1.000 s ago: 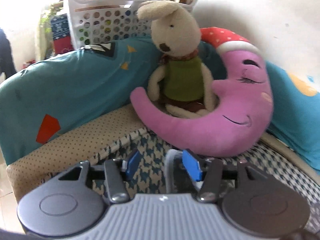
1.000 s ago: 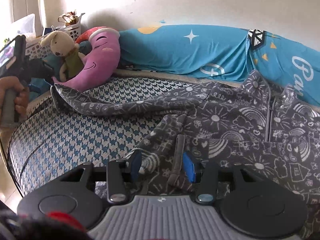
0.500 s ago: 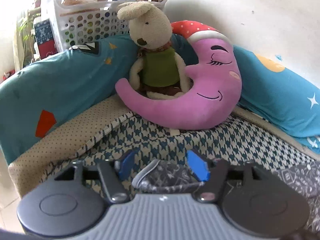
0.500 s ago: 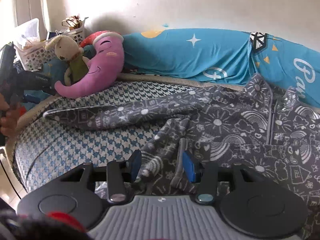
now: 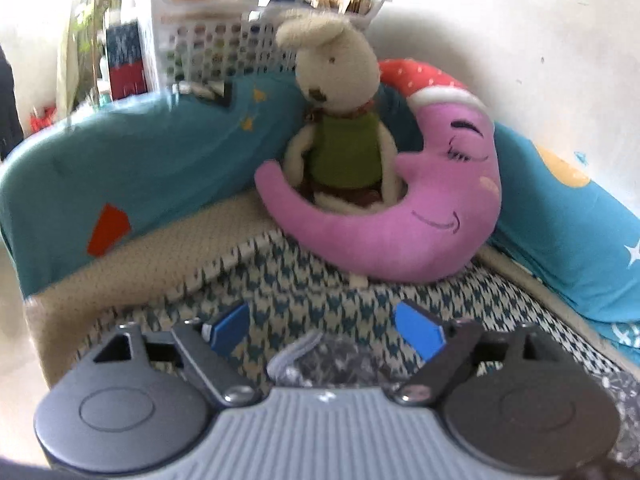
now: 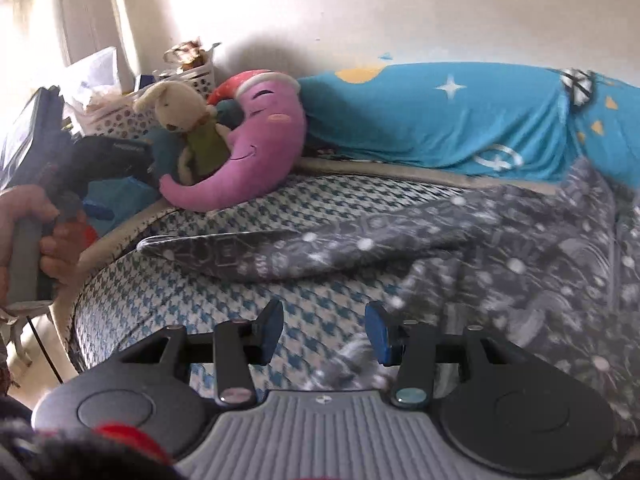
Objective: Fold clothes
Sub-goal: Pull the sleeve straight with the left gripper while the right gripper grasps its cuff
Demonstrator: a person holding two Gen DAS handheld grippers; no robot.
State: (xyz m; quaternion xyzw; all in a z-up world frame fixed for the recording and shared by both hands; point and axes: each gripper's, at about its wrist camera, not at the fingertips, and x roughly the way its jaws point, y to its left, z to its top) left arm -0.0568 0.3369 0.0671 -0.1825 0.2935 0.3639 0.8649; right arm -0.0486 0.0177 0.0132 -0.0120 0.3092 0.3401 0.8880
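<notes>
Both grippers, left (image 5: 324, 330) and right (image 6: 325, 330), gape empty. The sleeve (image 6: 248, 250) lies stretched flat on the bed (image 6: 168, 300), likely laid out for folding.

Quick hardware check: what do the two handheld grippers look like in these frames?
Both match: the left gripper and right gripper each have blue finger pads on dark grey linkage arms with silver pivot bolts, two round black discs, and a ribbed light-grey centre body with a small white logo. In the right wrist view the left unit has a grey handle.

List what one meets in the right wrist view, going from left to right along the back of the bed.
Person's hand → plush rabbit → purple moon pillow → blue star-print bedding.
</notes>
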